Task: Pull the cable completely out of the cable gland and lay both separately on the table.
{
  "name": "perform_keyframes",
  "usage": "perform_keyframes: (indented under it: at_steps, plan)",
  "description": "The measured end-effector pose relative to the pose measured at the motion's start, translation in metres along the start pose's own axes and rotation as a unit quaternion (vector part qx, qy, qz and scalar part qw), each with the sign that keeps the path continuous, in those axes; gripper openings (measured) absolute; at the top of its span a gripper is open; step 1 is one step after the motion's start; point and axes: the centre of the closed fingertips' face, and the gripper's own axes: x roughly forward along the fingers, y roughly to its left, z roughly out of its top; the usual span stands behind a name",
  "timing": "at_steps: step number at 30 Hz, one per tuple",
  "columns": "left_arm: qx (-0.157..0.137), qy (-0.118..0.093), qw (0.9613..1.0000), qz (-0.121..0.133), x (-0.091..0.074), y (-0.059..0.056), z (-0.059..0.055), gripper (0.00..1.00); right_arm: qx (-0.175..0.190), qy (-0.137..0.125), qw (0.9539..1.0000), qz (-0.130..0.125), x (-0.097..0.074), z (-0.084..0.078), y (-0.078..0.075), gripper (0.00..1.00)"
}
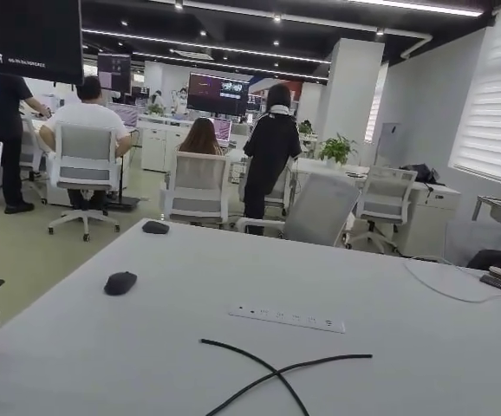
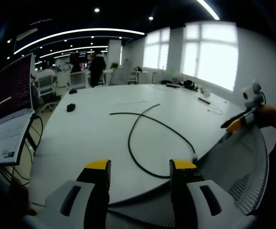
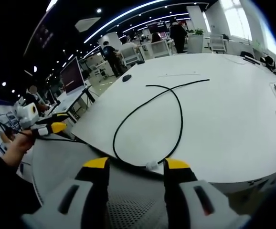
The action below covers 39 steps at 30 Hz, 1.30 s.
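Where the bench (image 1: 389,295) meets the lower frame, both tools are held short of its near edge.

- Left gripper (image 2: 140,166): bottom centre of the left gripper view; fingers spread wide, grasping nothing.
- Right gripper (image 3: 136,164): bottom centre of the right gripper view; fingers likewise parted and empty.
- Cable (image 1: 276,374): black, lying in a crossed loop on the bench, lower centre of the head view.
- Cable gland (image 3: 151,165): small pale piece at the cable's end by the bench edge, low in the right gripper view.
- Power strip (image 1: 287,318): white, just above the cable.
- Mouse (image 1: 120,282): black, left of centre.
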Motion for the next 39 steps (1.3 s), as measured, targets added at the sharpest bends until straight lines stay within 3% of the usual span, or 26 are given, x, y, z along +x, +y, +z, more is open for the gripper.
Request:
perform_keyframes:
  at_steps: [4,8,9,11,13,14,16,17,18,19,20,21,22,23,24,25,26,27,31,34,35,36,38,39]
  plan:
    - [0.004,0.003,1.0,0.001,0.0,0.0,0.0,0.5,-0.046,0.026,0.9983,0.024,0.004,-0.003,0.006,0.49]
    - [0.015,0.007,0.9998,0.005,0.001,0.0,-0.001,0.49,-0.095,0.07,0.9896,0.083,0.009,-0.01,0.023,0.43]
    - [0.021,0.008,0.9997,0.009,0.0,0.0,0.0,0.48,-0.104,0.094,0.9848,0.103,0.009,-0.015,0.028,0.4]
    - [0.024,0.008,0.9994,0.022,-0.001,0.003,0.0,0.48,-0.133,0.118,0.9772,0.116,0.01,-0.019,0.029,0.39]
    - [0.03,0.006,0.9994,0.019,-0.001,0.002,0.002,0.46,-0.199,0.148,0.9607,0.126,0.011,-0.024,0.027,0.38]
    - [0.033,0.007,0.9993,0.018,-0.001,0.001,0.002,0.46,-0.233,0.174,0.9481,0.13,0.01,-0.029,0.024,0.35]
    - [0.035,0.008,0.9991,0.02,-0.002,0.001,0.002,0.46,-0.267,0.185,0.9354,0.139,0.013,-0.029,0.021,0.28]
    - [0.037,0.008,0.9991,0.021,-0.003,0.001,0.003,0.44,-0.273,0.19,0.9324,0.141,0.015,-0.029,0.018,0.27]
    - [0.038,0.005,0.999,0.023,-0.005,0.002,0.005,0.42,-0.268,0.184,0.9356,0.137,0.021,-0.023,0.014,0.26]
    - [0.036,0.001,0.9991,0.024,-0.006,0.001,0.006,0.41,-0.273,0.183,0.9341,0.138,0.026,-0.02,0.011,0.27]
    - [0.035,-0.001,0.9991,0.025,-0.006,0.001,0.007,0.41,-0.284,0.198,0.9276,0.14,0.031,-0.021,0.006,0.27]
    - [0.038,0.0,0.999,0.026,-0.006,0.0,0.008,0.41,-0.306,0.217,0.916,0.143,0.035,-0.025,0.0,0.26]
    - [0.048,0.011,0.9984,0.027,-0.008,0.0,0.006,0.39,-0.342,0.237,0.8979,0.144,0.041,-0.029,-0.009,0.26]
    - [0.054,0.016,0.998,0.03,-0.009,0.001,0.006,0.35,-0.364,0.244,0.887,0.144,0.048,-0.031,-0.014,0.26]
    - [0.063,0.019,0.9972,0.035,-0.01,0.002,0.005,0.32,-0.371,0.25,0.882,0.149,0.054,-0.033,-0.016,0.27]
    - [0.073,0.025,0.9963,0.038,-0.011,0.003,0.004,0.3,-0.364,0.261,0.8806,0.155,0.062,-0.038,-0.019,0.27]
    - [0.076,0.03,0.9958,0.041,-0.013,0.003,0.002,0.28,-0.374,0.271,0.8723,0.16,0.068,-0.041,-0.021,0.26]
    - [0.072,0.034,0.9958,0.046,-0.015,0.005,0.001,0.28,-0.401,0.277,0.8573,0.165,0.077,-0.044,-0.025,0.26]
    - [0.069,0.034,0.9957,0.051,-0.021,0.003,0.003,0.29,-0.468,0.309,0.8103,0.171,0.1,-0.058,-0.042,0.25]
    - [0.053,0.026,0.9972,0.046,-0.023,-0.001,0.005,0.29,-0.495,0.312,0.7884,0.189,0.113,-0.064,-0.043,0.26]
    - [0.049,0.027,0.9974,0.045,-0.024,-0.002,0.005,0.29,-0.513,0.32,0.7733,0.191,0.117,-0.067,-0.046,0.25]
    - [0.047,0.027,0.9975,0.046,-0.024,-0.003,0.005,0.29,-0.535,0.327,0.7548,0.193,0.12,-0.069,-0.049,0.25]
    - [0.038,0.029,0.9979,0.044,-0.025,-0.005,0.005,0.3,-0.558,0.335,0.7334,0.196,0.123,-0.072,-0.051,0.25]
    - [0.025,0.03,0.9985,0.038,-0.025,-0.007,0.005,0.31,-0.574,0.336,0.7174,0.206,0.125,-0.075,-0.049,0.25]
